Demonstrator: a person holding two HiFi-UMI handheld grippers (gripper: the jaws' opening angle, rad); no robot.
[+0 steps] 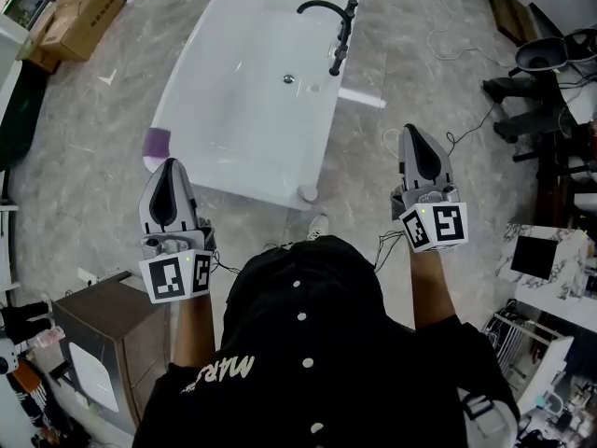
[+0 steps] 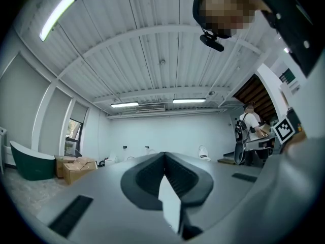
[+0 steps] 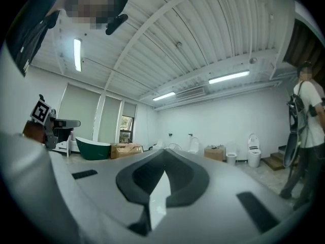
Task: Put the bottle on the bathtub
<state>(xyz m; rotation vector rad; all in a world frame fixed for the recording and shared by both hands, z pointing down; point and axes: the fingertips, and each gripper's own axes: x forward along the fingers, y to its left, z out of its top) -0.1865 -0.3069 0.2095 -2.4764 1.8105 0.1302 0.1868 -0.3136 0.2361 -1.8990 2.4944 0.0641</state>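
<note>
Grey floor (image 1: 93, 166) — bathtub (image 1: 244, 119), cardboard box (image 1: 79, 12), cabinet (image 1: 112, 329)

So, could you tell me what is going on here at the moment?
A person faces a white tub with a gripper in each hand. The left gripper and the right gripper are both shut and empty, held short of the tub. A purple bottle sits at the tub's near left corner, just ahead of the left gripper; whether it is on the rim or beside it I cannot tell.
</note>
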